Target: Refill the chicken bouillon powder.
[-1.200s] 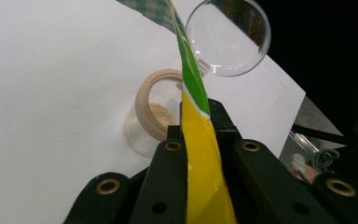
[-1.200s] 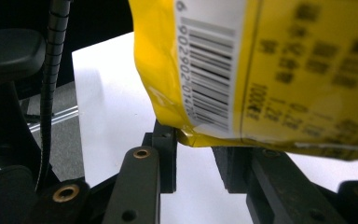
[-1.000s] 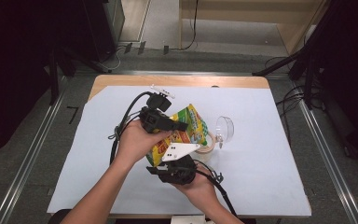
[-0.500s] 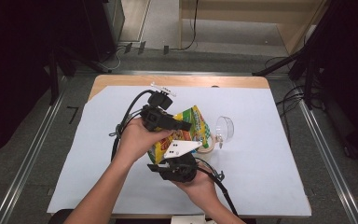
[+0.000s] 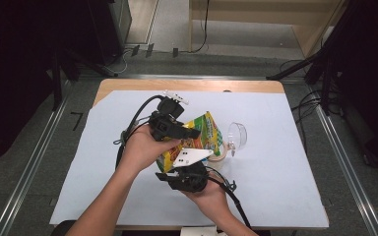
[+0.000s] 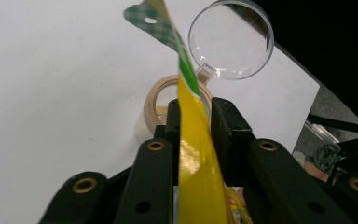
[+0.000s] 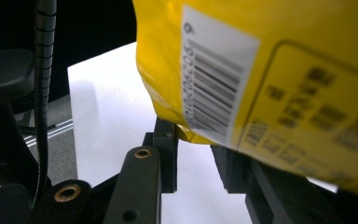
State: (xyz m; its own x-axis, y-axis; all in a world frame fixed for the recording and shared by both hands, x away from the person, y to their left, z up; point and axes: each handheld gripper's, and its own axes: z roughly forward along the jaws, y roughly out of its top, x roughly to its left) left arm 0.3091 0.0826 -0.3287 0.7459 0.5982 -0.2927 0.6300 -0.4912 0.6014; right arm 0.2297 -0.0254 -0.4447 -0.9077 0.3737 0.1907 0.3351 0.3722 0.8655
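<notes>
- A glossy yellow foil bag (image 6: 193,154), flat and crinkled, is held above the white counter (image 5: 285,187).
- The left gripper (image 6: 193,116) has just been closing; its black jaws are clamped on the bag's thin edge.
- The right gripper (image 7: 196,140) is clamped on the barcoded corner.
- A round clear lid (image 6: 230,39) and a tape ring (image 6: 156,100) lie beyond.

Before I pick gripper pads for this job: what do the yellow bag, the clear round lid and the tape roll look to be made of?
The yellow bag looks like thin glossy plastic film: it shines, creases and carries printed graphics. The clear round lid seems to be hard transparent plastic, with a moulded tab at its rim. The tape roll looks like matte beige paper tape, probably masking tape; its core material cannot be told.
</notes>
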